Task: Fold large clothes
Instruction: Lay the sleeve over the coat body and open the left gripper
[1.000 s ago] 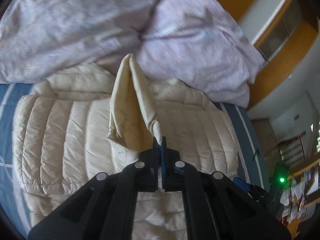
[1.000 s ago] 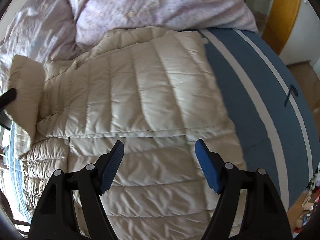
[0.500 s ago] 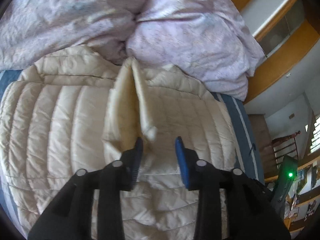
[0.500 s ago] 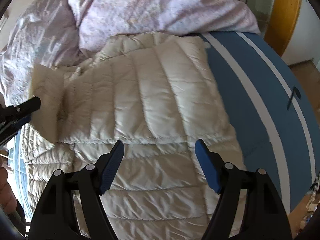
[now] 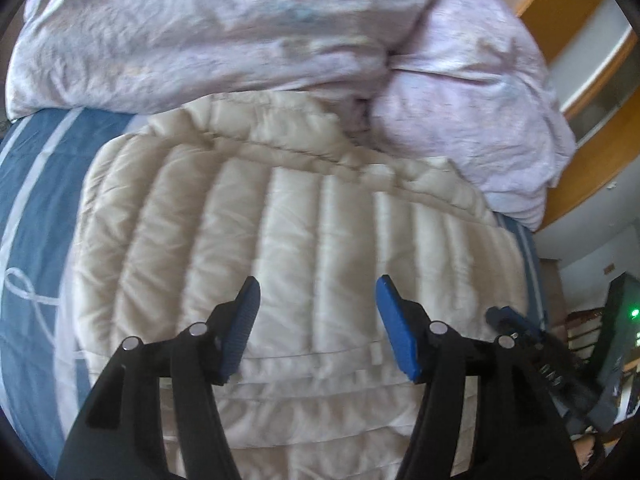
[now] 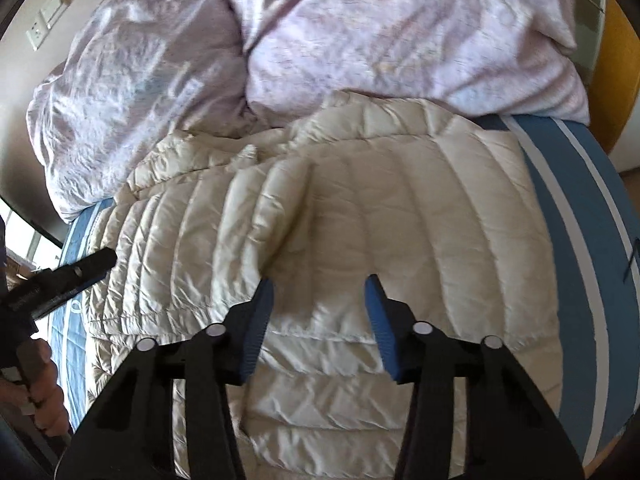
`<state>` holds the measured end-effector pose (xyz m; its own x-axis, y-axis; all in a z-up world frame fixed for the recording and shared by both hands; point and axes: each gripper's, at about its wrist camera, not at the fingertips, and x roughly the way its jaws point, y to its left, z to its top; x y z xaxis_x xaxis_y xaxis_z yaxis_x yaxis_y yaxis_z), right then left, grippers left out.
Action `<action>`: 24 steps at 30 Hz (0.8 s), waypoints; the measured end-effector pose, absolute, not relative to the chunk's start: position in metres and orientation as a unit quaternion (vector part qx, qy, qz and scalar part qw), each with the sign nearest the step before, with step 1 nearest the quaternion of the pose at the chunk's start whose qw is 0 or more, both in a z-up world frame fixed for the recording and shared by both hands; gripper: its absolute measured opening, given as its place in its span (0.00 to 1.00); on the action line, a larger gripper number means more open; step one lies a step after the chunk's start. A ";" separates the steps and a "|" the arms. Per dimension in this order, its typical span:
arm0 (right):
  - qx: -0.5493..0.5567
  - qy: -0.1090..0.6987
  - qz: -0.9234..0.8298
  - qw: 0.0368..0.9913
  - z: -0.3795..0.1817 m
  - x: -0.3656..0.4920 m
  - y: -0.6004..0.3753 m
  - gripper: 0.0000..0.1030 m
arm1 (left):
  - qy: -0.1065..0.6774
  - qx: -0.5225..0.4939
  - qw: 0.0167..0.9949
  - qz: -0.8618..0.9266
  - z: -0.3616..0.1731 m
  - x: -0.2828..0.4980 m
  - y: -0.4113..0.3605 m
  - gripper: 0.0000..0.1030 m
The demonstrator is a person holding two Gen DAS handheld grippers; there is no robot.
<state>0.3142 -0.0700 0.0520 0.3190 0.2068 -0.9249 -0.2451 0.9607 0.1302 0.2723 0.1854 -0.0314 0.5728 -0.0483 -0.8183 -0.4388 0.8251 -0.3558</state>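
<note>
A: Where does the jacket lie, and how far along am I?

B: The cream quilted jacket (image 5: pixel 304 264) is spread on the bed (image 5: pixel 36 208), its top edge against the crumpled lilac duvet (image 5: pixel 224 40); from the right camera I see a sleeve (image 6: pixel 256 208) already laid inward across the body, so I judge one side fold done; the rest looks unfolded.

A: And my tongs?

B: The left tongs (image 5: pixel 316 316) are above the middle of the jacket, jaws apart and opening, nothing between them; the right tongs (image 6: pixel 320 312) hang over the jacket just beside the folded sleeve, jaws apart but closing, and I see no cloth pinched between the pads yet.

A: What remains?

B: By my reckoning, the other side still needs bringing in, then the length has to be doubled over; whether the far sleeve is tucked I cannot tell, since the duvet crowds that edge.
</note>
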 end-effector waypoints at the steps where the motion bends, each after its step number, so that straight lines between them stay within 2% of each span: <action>1: -0.017 0.568 0.142 0.811 0.051 0.316 -0.065 0.39 | 0.448 -0.271 0.843 0.120 -0.033 0.269 0.189 0.59; 7: -0.013 0.576 0.149 0.804 0.041 0.322 -0.048 0.31 | 0.463 -0.256 0.835 0.151 -0.049 0.257 0.209 0.59; 16: -0.050 0.626 0.106 0.771 -0.002 0.329 -0.039 0.28 | 0.489 -0.243 0.820 0.170 -0.075 0.251 0.224 0.58; 24: -0.056 0.641 0.087 0.761 -0.020 0.337 -0.038 0.28 | 0.501 -0.237 0.815 0.170 -0.086 0.252 0.228 0.58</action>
<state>0.3370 -0.0376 -0.0197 0.1638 0.0605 -0.9846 -0.2034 0.9787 0.0263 0.2520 0.2276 -0.0860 0.4409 0.0405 -0.8966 -0.5142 0.8302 -0.2154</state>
